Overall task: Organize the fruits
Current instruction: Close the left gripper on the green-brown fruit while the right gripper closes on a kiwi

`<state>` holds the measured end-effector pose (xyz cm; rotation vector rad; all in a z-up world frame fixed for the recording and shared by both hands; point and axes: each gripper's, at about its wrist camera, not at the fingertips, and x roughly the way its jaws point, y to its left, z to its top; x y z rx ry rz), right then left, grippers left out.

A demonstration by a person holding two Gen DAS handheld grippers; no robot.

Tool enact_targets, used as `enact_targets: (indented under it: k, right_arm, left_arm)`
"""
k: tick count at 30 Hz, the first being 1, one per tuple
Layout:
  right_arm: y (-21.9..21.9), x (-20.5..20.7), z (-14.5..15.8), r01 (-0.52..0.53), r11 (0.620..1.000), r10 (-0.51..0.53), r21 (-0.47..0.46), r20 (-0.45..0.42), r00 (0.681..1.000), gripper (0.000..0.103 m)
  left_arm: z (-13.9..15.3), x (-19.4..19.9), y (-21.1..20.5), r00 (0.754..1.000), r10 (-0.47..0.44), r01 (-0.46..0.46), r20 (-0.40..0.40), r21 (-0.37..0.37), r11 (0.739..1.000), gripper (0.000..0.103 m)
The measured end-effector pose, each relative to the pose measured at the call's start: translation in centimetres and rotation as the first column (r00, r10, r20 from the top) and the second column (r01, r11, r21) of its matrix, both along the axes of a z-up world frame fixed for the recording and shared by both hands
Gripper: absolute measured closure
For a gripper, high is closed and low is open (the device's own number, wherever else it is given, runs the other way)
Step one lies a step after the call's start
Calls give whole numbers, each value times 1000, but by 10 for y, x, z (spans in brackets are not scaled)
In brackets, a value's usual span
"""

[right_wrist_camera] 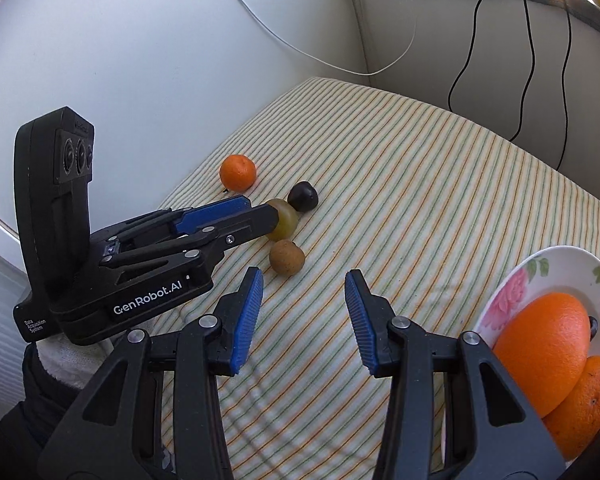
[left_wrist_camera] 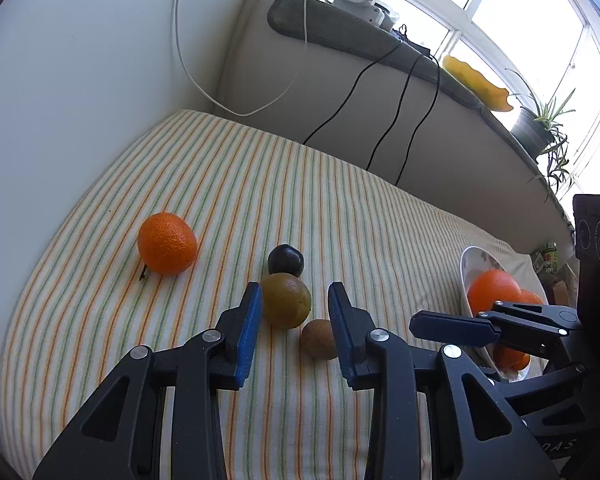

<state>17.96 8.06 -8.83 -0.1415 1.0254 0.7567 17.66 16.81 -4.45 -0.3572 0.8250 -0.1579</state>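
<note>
Left wrist view shows the left gripper (left_wrist_camera: 294, 322) with its fingers spread wide and holding nothing, the greenish fruit (left_wrist_camera: 286, 300) sitting just inside the left finger and the kiwi (left_wrist_camera: 319, 339) by the right one. Beyond the tips lies a dark plum (left_wrist_camera: 285, 260), touching the green fruit; a mandarin (left_wrist_camera: 167, 242) sits well off left. The right gripper (right_wrist_camera: 304, 320) gapes empty too, its plate (right_wrist_camera: 512, 288) of oranges (right_wrist_camera: 540, 352) just right. I'd centre on one fruit before closing, lest the neighbours get nudged across the striped bed (left_wrist_camera: 100, 320).
</note>
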Motion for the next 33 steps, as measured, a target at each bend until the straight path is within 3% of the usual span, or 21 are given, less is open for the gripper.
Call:
enact_targets:
  k: [14,26,27,30,33]
  right_arm:
    - [28,3,-32,-52,997,53,-59,21,998,58]
    - [39,12,-43,-58,997,59,-58,28,998,58]
    - [41,12,-44,-61,997,63,-57,28,998,59]
    - [46,15,-47,-72,995,74,-66,28,997,74]
    - [44,16,-47,-71,996,73,-62,29,997,75]
  left_arm:
    - [-17,9,13,998,-33,31,-46,-47,998,71]
    - [-17,11,4,998,-50,48,-42,-40,998,74]
    - [-18,11,4,998,-50,48,-42,-41,998,74]
    - [-18,11,4,998,-47,45,-41,-45,998,75]
    - [-18,10,2,998,-43,41,-38,-37,998,75]
